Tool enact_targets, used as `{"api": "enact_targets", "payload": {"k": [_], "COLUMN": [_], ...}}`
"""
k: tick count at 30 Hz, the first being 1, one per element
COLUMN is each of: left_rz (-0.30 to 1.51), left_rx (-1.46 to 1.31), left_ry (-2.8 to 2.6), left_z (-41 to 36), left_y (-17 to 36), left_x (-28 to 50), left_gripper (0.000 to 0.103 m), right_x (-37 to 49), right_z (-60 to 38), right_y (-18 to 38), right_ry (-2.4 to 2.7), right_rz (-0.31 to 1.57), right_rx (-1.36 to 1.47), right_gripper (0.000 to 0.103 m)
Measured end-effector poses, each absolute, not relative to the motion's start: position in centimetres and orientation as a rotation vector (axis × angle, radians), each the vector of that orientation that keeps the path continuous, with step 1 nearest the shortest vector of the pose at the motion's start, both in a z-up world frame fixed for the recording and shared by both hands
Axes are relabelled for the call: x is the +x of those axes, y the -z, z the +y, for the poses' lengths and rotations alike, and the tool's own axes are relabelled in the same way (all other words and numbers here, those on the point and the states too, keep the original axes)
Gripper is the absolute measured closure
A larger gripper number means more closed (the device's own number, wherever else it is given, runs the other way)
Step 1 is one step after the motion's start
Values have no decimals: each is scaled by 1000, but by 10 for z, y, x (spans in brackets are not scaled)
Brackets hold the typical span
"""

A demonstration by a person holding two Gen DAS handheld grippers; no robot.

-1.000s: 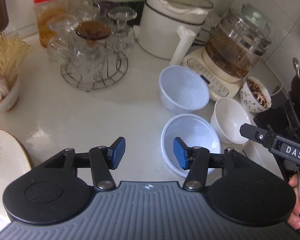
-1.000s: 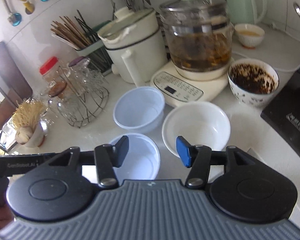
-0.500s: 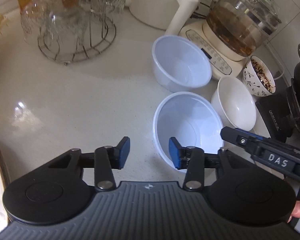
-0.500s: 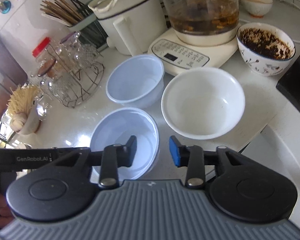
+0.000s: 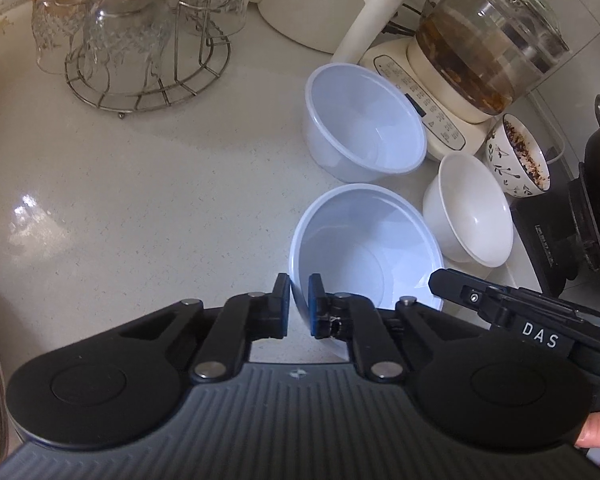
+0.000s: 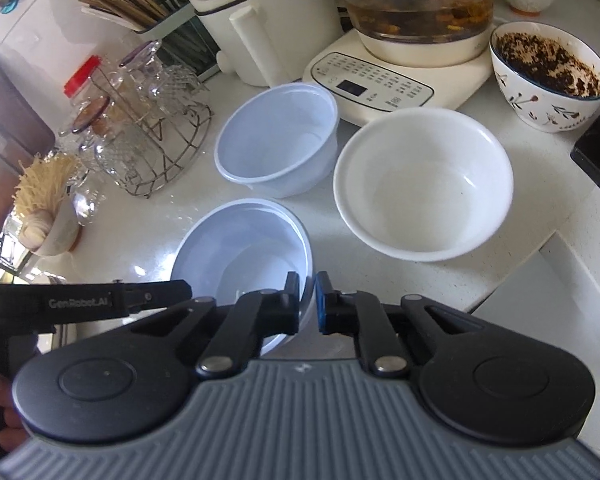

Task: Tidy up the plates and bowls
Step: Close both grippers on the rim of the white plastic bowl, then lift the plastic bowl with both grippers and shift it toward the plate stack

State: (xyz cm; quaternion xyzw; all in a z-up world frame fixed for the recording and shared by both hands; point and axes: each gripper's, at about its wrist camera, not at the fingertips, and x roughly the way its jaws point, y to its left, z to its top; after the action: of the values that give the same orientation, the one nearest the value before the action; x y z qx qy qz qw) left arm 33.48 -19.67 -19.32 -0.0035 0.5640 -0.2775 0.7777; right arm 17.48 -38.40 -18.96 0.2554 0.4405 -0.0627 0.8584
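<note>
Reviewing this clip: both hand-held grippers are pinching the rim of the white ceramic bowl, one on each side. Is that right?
Not quite. Both the left hand-held gripper and the right hand-held gripper pinch the rim of the nearer pale blue plastic bowl, one on each side. The right wrist view shows the white ceramic bowl untouched.

you can read "das" in white letters on the black body of your right tool [image 5: 540, 334], where it reaches in beside the near pale blue bowl [image 5: 364, 248]. from the other camera, "genrobot.ai" stands in grey letters along the black body of your left tool [image 6: 78, 303], at the left side of that same bowl. the cream kettle base [image 6: 380, 84] behind the bowl carries a dark display and rows of small printed labels, but they are too small to read. the dark stove panel [image 5: 546, 248] to the bowl's right bears faint lettering that is unreadable.
</note>
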Motion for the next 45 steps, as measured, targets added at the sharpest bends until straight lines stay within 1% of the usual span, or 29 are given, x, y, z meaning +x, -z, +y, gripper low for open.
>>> {"api": "enact_targets", "payload": {"k": [13,24,34,45], "left_rz": [1157,1160,1175,1189], "left_rx": [-60,-101,-78,-95], "left_ry": [506,373,326,324], "left_z": [-158,-111,-100,-102], "left_y": [171,170,175,178], "left_x": [334,332,329,328], "left_gripper": [92,92,92,91], "right_x": [194,221,228,230], "right_z": [-364,-320,-303,-303], "right_y": [168,174,186,186], "right_ry": [15,-103,-120,-118], "right_rz": [872,914,955,949], "right_rx": [486,413,383,384], "right_gripper": [93,93,92,90]}}
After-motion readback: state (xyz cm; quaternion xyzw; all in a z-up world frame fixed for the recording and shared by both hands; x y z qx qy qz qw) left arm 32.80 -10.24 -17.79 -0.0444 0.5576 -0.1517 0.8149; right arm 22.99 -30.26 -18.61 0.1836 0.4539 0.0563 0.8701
